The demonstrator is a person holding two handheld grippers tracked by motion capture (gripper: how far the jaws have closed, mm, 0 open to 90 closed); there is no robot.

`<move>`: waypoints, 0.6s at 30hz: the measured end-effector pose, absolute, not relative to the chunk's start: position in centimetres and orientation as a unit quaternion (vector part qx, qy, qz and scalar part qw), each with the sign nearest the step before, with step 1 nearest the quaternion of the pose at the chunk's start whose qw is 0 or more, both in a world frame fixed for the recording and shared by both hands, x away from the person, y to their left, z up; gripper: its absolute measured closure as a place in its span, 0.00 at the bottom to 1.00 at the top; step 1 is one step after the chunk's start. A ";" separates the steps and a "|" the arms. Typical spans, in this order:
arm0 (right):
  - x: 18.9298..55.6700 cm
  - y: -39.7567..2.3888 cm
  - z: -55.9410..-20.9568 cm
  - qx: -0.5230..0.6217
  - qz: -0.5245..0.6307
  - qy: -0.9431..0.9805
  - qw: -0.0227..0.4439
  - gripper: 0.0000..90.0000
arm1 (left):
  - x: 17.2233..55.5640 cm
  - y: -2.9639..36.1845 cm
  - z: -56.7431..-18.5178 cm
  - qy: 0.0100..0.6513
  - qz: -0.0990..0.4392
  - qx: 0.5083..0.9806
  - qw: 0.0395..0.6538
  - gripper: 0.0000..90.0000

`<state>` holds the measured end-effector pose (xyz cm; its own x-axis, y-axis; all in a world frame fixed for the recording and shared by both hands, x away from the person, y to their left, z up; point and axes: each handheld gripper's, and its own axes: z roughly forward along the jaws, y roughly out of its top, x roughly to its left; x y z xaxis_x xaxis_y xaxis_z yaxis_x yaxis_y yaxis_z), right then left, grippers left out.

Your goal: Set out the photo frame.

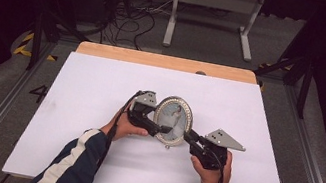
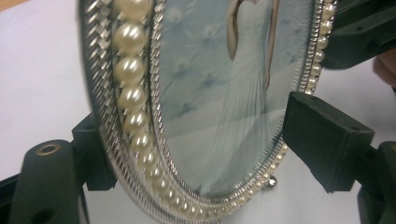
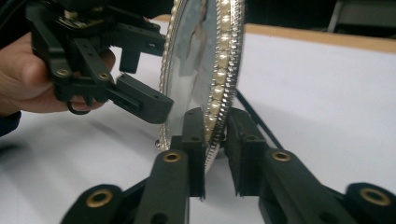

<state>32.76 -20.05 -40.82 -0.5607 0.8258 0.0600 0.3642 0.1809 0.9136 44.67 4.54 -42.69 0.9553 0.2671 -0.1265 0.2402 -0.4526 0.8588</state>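
An oval pearl-rimmed picture frame (image 1: 173, 120) stands upright near the middle of the white surface (image 1: 101, 85). The right hand-held gripper (image 3: 215, 144) clamps its lower rim edge-on, its forearm reaching in from below. The left hand-held gripper (image 2: 196, 140) straddles the frame's other side with wide jaws, not visibly pressing.

My work surface is a white sheet (image 1: 101, 85) filling the middle of the frame, laid over a wooden table (image 1: 166, 61) whose bare strip shows along its top edge. Beyond it, at upper centre, a white metal stand (image 1: 215, 1) rests on grey floor, with tangled black cables (image 1: 127, 22) to its left.
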 end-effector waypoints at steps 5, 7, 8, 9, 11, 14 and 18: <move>32.8 -20.1 -40.7 0.407 0.494 0.732 0.233 0.90 | 44.7 5.1 -42.6 0.158 0.011 0.850 0.502 0.32; 32.9 -20.0 -40.7 0.409 0.493 0.732 0.232 0.90 | 44.7 5.5 -42.5 0.159 0.010 0.851 0.500 0.36; 33.0 -20.0 -40.7 0.409 0.494 0.732 0.230 0.90 | 44.7 5.7 -42.5 0.161 0.010 0.851 0.501 0.39; 33.1 -20.0 -40.7 0.408 0.495 0.732 0.230 0.90 | 44.7 5.9 -42.5 0.163 0.009 0.850 0.501 0.42; 33.3 -20.0 -40.7 0.410 0.494 0.732 0.229 0.89 | 44.6 6.3 -42.5 0.161 0.013 0.851 0.499 0.47; 33.4 -20.0 -40.8 0.413 0.491 0.732 0.230 0.89 | 44.5 7.1 -42.5 0.156 0.015 0.850 0.503 0.58; 33.7 -19.9 -40.9 0.409 0.491 0.736 0.223 0.89 | 44.2 7.6 -42.5 0.156 0.023 0.856 0.493 0.62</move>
